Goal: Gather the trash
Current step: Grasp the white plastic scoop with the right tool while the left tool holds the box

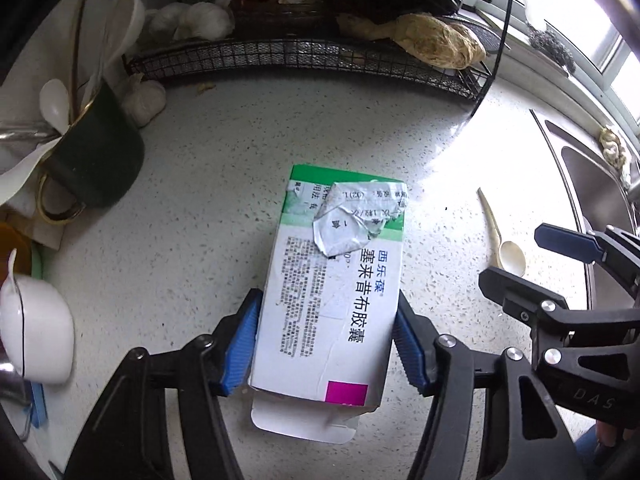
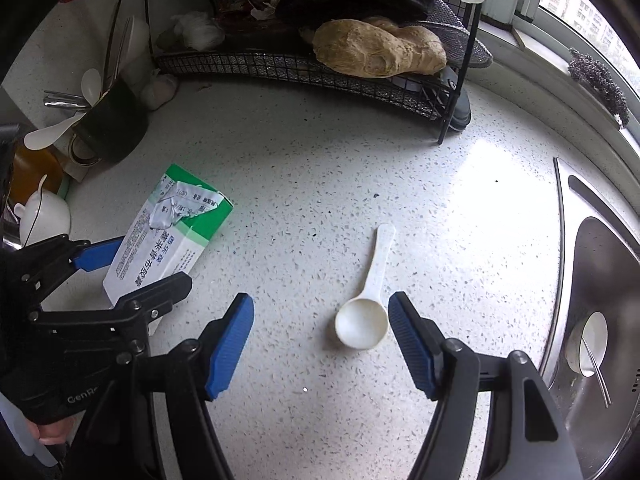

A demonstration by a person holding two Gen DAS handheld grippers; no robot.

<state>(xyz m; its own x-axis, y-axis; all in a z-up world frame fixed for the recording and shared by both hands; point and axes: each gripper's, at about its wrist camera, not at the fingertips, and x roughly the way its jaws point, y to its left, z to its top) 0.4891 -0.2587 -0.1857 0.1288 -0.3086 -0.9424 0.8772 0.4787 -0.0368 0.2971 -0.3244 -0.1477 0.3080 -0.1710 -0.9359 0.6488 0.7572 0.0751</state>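
We are working at a speckled countertop [image 2: 320, 168], and the left gripper [image 1: 326, 340] is straddling a torn medicine box [image 1: 332, 280] that is lying flat on it. The blue pads [image 1: 240, 344] are sitting against the box's two long sides near its open end; they appear to be touching the cardboard, so we are judging this a pinch, though we cannot tell how firm. The box's long axis is running straight ahead of that gripper, away from us toward the wire rack [image 1: 304, 56], with the loose flap nearest the wrist.

The right gripper [image 2: 322, 344] is hovering with its pads spread wide, pinching nothing. A white plastic spoon [image 2: 366, 308] is lying just ahead of it, the bowl close beside the right pad, the handle pointing away and slightly right. The sink [image 2: 600, 280] is lying further right.

The left hand is plainly the nearer one for the box. We are judging that lifting it straight up comes next, while the spoon is falling to the right hand.
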